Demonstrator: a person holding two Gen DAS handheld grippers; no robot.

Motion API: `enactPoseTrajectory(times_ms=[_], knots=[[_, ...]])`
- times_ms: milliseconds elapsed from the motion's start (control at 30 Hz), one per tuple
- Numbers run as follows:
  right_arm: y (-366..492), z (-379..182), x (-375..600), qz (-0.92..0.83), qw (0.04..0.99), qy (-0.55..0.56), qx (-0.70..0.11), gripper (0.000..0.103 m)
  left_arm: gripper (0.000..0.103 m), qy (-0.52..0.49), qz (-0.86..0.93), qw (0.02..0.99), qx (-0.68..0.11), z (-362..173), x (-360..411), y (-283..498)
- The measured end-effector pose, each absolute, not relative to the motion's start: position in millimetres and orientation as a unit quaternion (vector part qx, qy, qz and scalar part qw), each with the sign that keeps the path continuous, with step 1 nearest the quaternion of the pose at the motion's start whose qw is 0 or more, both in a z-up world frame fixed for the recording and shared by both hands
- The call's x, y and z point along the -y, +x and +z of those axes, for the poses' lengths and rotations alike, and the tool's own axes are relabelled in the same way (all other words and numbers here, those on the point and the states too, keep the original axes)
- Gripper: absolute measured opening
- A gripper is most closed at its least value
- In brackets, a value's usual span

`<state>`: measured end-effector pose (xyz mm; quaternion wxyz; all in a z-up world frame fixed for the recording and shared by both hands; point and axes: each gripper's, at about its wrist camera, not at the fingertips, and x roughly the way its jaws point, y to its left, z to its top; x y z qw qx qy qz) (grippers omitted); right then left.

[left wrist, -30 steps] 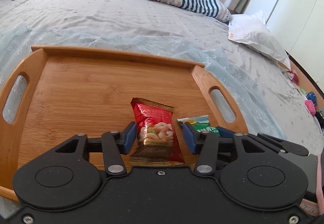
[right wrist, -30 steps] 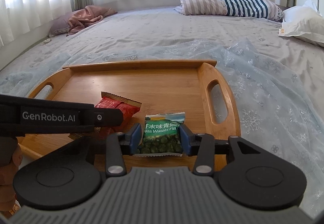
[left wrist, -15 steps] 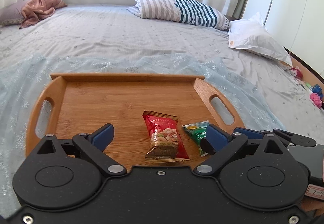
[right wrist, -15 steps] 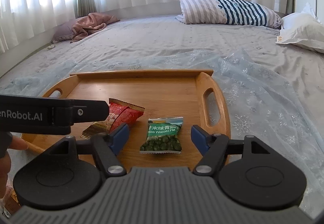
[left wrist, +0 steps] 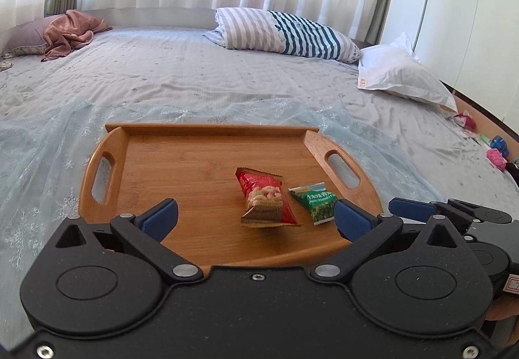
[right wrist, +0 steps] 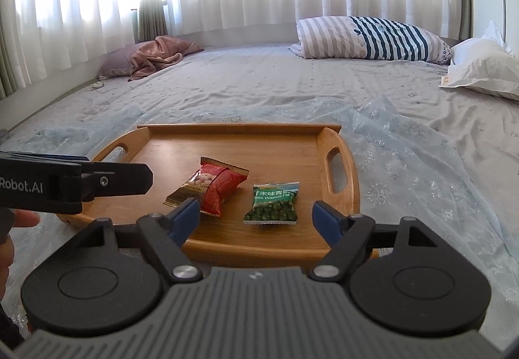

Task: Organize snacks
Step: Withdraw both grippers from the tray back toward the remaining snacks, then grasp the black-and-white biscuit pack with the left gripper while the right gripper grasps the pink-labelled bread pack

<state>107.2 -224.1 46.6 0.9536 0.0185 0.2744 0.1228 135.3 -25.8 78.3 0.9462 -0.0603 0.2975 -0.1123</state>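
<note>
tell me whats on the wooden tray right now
Two snack packets lie on the wooden tray: a red packet and a green wasabi pea packet, side by side. The near rim is partly hidden by the grippers.

A tray (left wrist: 207, 161) lies on a bed (left wrist: 181, 80). On the tray, a nut packet (left wrist: 264, 198) lies just left of a pea packet (left wrist: 316, 203). Pillows (left wrist: 285, 34) lie behind, at the bed's far side.

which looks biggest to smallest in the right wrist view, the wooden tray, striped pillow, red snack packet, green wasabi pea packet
1. Wooden tray
2. Striped pillow, though it lies farther from the camera, so it may really be nearer the tray's size
3. Red snack packet
4. Green wasabi pea packet, only slightly smaller than the red one
</note>
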Motion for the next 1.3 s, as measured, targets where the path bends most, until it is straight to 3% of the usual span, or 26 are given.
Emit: enactPoseTrajectory(times_ms=[867,1300], knots=[[23.3,28.1,220.9,0.073,0.971,0.007,-0.229,0.091,0.103,-0.093,-0.084,0.953,-0.277,52.5,4.5,45.8],[-8.7,16.6,221.5,0.028,0.974,-0.010,-0.227,0.092,0.102,-0.029,-0.048,0.962,-0.269,41.1,11.1,8.5]])
